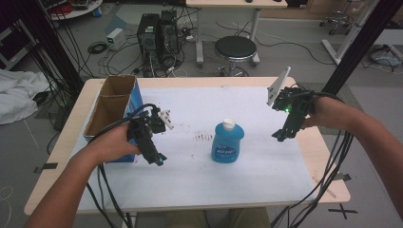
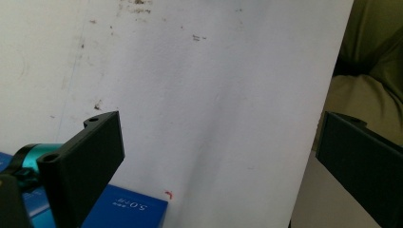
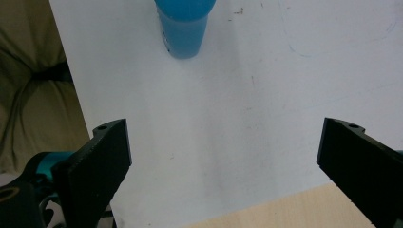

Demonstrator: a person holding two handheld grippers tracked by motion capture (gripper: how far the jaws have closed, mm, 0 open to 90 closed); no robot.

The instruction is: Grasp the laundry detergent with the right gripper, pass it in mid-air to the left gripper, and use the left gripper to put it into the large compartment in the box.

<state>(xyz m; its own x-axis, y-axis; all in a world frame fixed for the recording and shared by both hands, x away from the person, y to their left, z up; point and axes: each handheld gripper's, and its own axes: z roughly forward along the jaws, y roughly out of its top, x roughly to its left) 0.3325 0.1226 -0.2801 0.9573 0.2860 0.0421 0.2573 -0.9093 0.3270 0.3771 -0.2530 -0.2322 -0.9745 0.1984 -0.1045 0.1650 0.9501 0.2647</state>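
Both grippers, left gripper (image 1: pixel 159 159) and right gripper (image 1: pixel 280 137), hung spread and empty, flanking the blue bottle (image 1: pixel 227 142) mid-worktop, probably to approach it

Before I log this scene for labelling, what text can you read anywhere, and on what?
"5.0": white print on the blue box by the left gripper; the small characters before it are too blurred.
Blue bottle: its label has print, too small to read.

A lab or tech workroom: computer towers (image 1: pixel 158 35) stand on the floor amid loose cables (image 1: pixel 102 50), with a stool (image 1: pixel 235 50), black frame posts (image 1: pixel 363 40), and a paper-covered surface (image 1: pixel 266 171).
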